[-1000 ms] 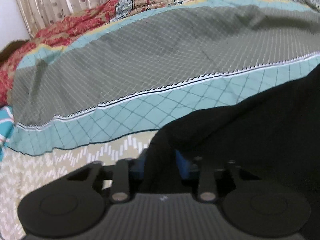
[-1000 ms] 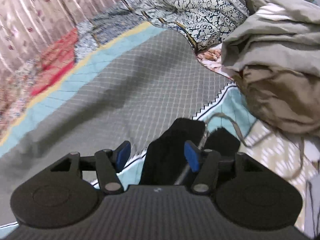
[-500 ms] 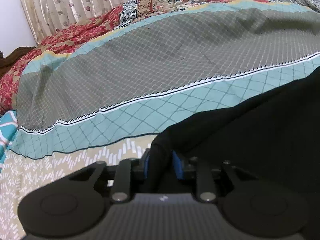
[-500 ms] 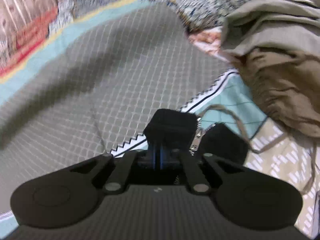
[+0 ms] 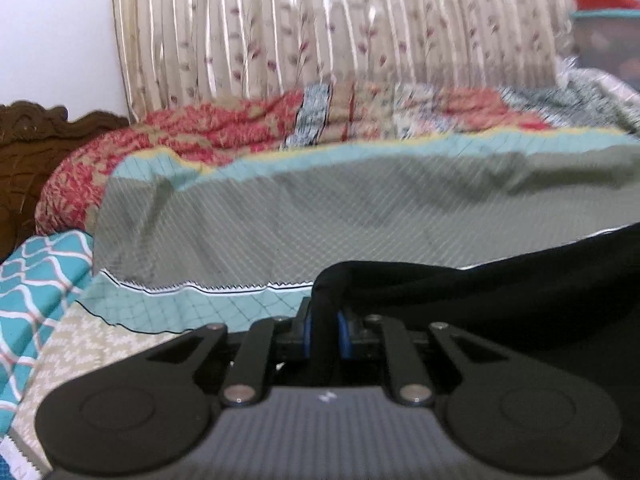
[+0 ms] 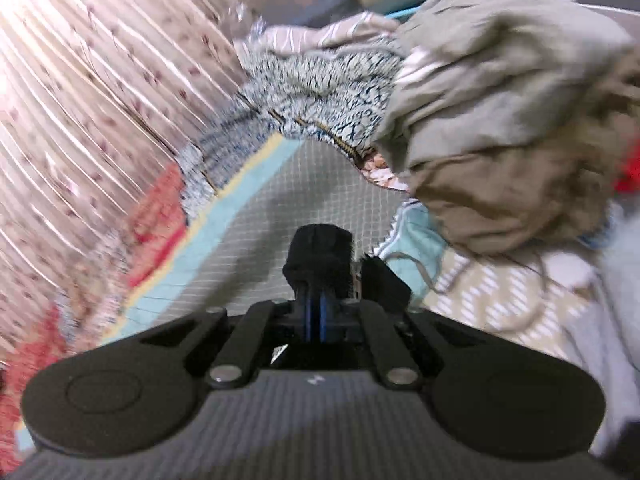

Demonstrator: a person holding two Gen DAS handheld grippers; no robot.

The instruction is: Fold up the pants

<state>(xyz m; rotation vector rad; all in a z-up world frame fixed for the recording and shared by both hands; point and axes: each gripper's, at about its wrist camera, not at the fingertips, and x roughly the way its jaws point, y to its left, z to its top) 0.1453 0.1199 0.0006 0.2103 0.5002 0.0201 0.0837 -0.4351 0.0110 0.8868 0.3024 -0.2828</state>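
**Mia:** What changed just now?

**Dad:** A second ago the right claw [image 6: 316, 320] had its blue fingers [image 6: 307, 322] spread wide around the black pants [image 5: 500, 296]. Now they are pressed together, pinching a bunched corner of them. The left claw [image 5: 324, 330] was already pinching an edge, and it still is.

**Mia:** And both went up?

**Dad:** Yes. Before we mostly saw the bed cover [image 5: 320, 208]. Now the curtain [image 5: 320, 28] fills the top of the left view, so I think the pants are being lifted off the bed to shake them flat for a fold.

**Mia:** Where are the pants?

**Dad:** Held between the two claws, hanging to the right in the left view.

**Mia:** What can't you see?

**Dad:** Most of the pants. The legs are cut off. The right view is blurry too, so the pile of clothes [image 6: 500, 140] looks smeared.
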